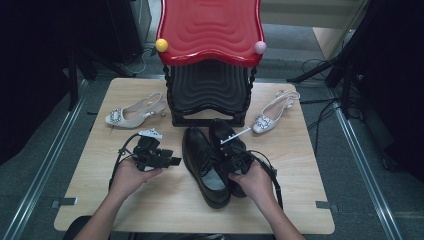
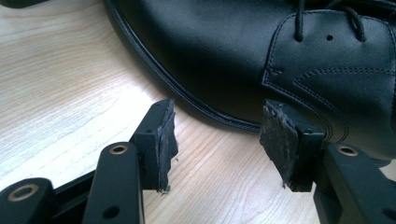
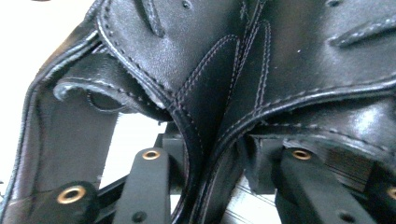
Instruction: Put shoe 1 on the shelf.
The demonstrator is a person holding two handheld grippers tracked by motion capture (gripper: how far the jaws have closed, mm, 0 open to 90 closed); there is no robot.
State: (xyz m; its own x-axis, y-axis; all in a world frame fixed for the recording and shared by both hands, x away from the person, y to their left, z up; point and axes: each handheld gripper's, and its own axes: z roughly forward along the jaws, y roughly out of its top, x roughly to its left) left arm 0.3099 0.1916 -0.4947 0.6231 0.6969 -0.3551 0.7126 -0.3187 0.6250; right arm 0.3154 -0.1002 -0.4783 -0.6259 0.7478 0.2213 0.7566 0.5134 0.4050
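Claws differ — left claw (image 2: 217, 140) gapes beside black shoes (image 1: 212, 160), right claw (image 1: 235, 161) pinches their adjoining collars.

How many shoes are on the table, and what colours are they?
Black shoes: 2, side by side, left one and right one
White shoes: 2, one at the left and one at the right
Total: 4 shoes

High view sits above the near edge of the counter (image 1: 165, 200) looking forward and down, while both gripper views ride super close along their jaws, all sharing the black shoes (image 1: 205, 165) mid-counter.
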